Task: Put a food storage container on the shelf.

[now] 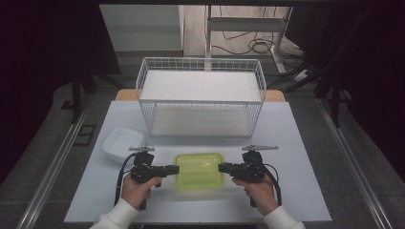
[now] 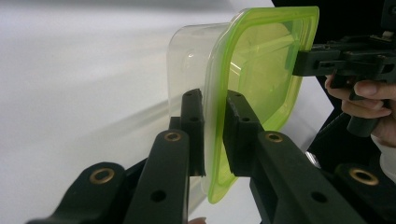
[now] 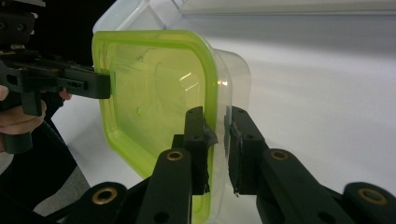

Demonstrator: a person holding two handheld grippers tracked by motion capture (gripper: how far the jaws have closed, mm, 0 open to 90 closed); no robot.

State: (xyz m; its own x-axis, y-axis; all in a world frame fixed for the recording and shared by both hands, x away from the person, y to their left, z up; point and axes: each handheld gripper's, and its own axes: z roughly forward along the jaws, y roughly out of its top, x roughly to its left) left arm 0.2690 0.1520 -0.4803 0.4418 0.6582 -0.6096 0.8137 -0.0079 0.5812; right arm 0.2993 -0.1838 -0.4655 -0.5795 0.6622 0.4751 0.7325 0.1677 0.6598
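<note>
A: Left gripper (image 2: pixel 212 126) first. What's it doing?

B: Jaws pressed in on the left rim of the lime-green lid (image 2: pixel 261 70), one jaw on each face of the lip. Lid sits on a clear plastic container (image 2: pixel 191 56).

A: And the right gripper (image 3: pixel 217 135)?

B: Same on the opposite edge. Jaws close either side of the lid rim and container wall. It looks like a pinch, though a sliver of gap shows at one jaw.

A: Where's the container on the table?

B: High view: near edge of the white table (image 1: pixel 296 143), centred between the two hands, with the left gripper (image 1: pixel 168 170) on its left side and the right gripper (image 1: pixel 225 168) on its right. Both point inward, toward each other.

A: Long axis?

B: Nearly square, slightly wider left to right, so the grippers hold the two short ends. Both hands equally near.

A: Anything beyond it?

B: White wire basket (image 1: pixel 200 95) straight ahead, well apart from the container. A white shallow dish (image 1: pixel 122 143) lies to the left, near the left hand (image 1: pixel 138 190).

A: What does the next move turn on?

B: My guess only: the hold is symmetric, so any lift must rise level on both sides.
</note>
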